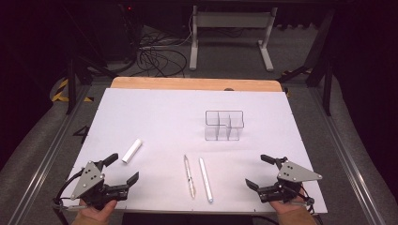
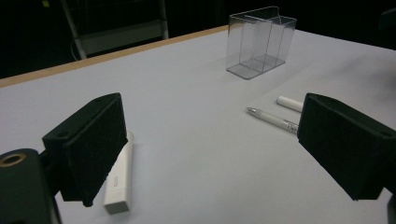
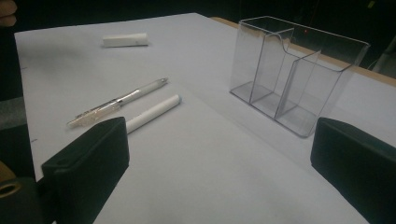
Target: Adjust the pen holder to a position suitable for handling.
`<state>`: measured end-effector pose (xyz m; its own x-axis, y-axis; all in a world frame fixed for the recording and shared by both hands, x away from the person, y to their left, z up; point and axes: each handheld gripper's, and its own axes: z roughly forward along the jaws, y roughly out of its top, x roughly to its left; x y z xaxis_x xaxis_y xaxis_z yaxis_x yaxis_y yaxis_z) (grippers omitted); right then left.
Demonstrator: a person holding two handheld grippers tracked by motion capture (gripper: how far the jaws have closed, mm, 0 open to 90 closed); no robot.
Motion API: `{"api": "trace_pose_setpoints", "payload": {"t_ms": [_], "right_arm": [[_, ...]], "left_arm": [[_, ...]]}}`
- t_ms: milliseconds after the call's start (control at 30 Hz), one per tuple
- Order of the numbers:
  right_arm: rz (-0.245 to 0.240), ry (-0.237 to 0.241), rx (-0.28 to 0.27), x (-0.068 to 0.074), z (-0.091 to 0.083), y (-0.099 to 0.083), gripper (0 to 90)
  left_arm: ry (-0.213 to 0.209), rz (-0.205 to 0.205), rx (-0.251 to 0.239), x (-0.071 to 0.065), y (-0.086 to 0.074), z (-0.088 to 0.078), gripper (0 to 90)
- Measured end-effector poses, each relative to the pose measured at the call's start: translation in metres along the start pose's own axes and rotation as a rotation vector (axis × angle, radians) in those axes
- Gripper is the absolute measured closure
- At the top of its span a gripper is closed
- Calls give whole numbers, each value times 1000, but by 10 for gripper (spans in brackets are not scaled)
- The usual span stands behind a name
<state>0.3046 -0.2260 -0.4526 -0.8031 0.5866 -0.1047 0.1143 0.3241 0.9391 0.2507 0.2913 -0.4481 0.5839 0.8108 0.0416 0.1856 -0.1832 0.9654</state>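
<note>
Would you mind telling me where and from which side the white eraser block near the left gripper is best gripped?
Probably across its middle, from above: the eraser block lies flat on the table, long and narrow, with free space along both long sides. The open left gripper is nearest; turn its fingers to span the narrow width.

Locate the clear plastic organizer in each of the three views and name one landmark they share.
High view: the clear organizer stands right of centre on the white table, beyond the two pens.
Left gripper view: the organizer is at the top, right of centre, beyond the pens.
Right gripper view: it is large at upper right, near the right finger.
Shared landmark: the clear-barrelled pen, lying beside a plain white pen.
</note>
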Motion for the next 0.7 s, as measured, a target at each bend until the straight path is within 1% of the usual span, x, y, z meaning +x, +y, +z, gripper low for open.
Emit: {"api": "trace_pose_setpoints", "payload": {"t_ms": [33, 67, 100, 133, 267, 467, 533, 667, 700], "right_arm": [[-5, 1, 0, 0, 0, 0, 53], [-8, 0, 1, 1, 0, 0, 55], [-11, -1, 5, 1, 1, 0, 55], [-13, -1, 7, 1, 2, 0, 55], [-21, -2, 7, 1, 1, 0, 57], [-19, -6, 7, 1, 1, 0, 59], [-21, -7, 9, 1, 1, 0, 60], [-21, -10, 5, 2, 1, 1, 61], [-20, -11, 4, 2, 1, 2, 60]], "left_arm": [[0, 0, 0, 0, 0, 0, 91], [8, 12, 7, 0, 0, 1, 93], [8, 12, 7, 0, 0, 1, 93], [12, 20, 11, 0, 0, 1, 93], [7, 22, 4, 0, 0, 0, 93], [4, 26, 5, -1, 1, 0, 93], [-4, 17, 4, 0, 1, -1, 93], [-25, -16, 7, 0, 2, -2, 93], [-23, -14, 5, 1, 2, -2, 93]]}}
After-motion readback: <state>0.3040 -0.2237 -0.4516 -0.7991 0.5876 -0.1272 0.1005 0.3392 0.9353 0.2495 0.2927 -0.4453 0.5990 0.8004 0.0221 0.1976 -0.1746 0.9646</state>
